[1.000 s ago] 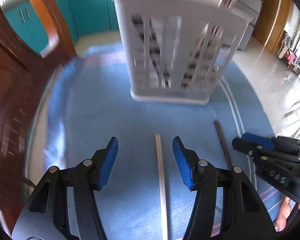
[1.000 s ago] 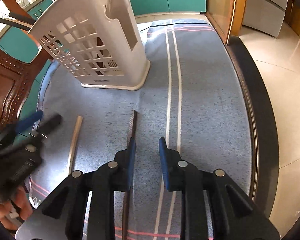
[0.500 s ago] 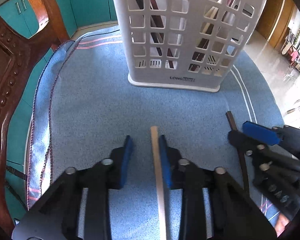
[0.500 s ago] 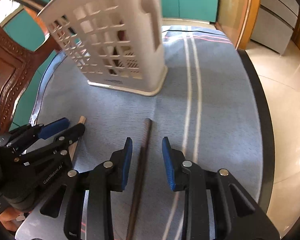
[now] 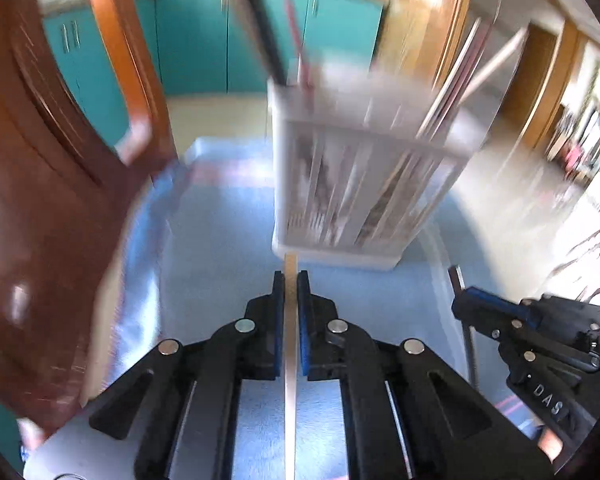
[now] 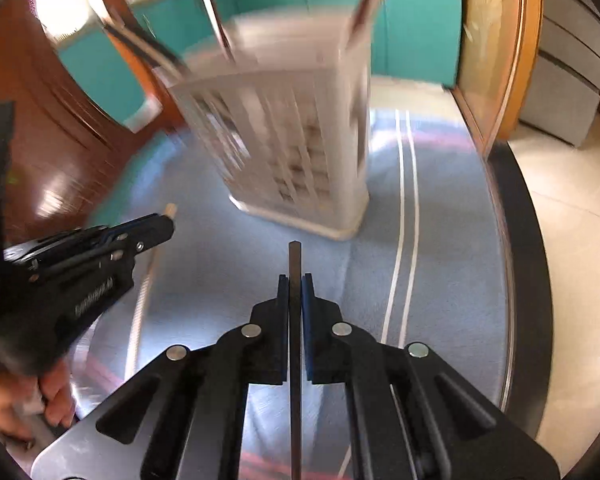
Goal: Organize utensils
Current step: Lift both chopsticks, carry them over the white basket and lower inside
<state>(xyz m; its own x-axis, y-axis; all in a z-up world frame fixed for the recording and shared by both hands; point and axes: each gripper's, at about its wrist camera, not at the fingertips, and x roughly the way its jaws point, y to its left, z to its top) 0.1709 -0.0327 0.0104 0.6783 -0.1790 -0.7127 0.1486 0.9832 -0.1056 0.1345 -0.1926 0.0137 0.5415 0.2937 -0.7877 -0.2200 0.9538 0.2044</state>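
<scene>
My left gripper [image 5: 291, 280] is shut on a light wooden chopstick [image 5: 290, 320] whose tip points at the white slatted utensil basket [image 5: 360, 184]. My right gripper [image 6: 295, 282] is shut on a dark chopstick [image 6: 295, 320] pointing toward the same basket [image 6: 292, 152]. Several chopsticks stand in the basket. In the left wrist view the right gripper [image 5: 460, 304] shows at the right with the dark chopstick [image 5: 456, 276]; in the right wrist view the left gripper [image 6: 168, 222] shows at the left with the light chopstick [image 6: 170, 210]. Both views are motion-blurred.
A blue cloth [image 5: 220, 260] with white stripes [image 6: 400, 240] covers the round table. A dark wooden chair [image 5: 40, 200] stands at the left. Teal cabinets [image 5: 204, 40] are behind. The table's dark edge [image 6: 528, 280] runs along the right.
Both grippers have closed on their chopsticks, the left on the light one and the right on the dark one, and both have lifted and tilted up so the basket looks farther and blurred.
</scene>
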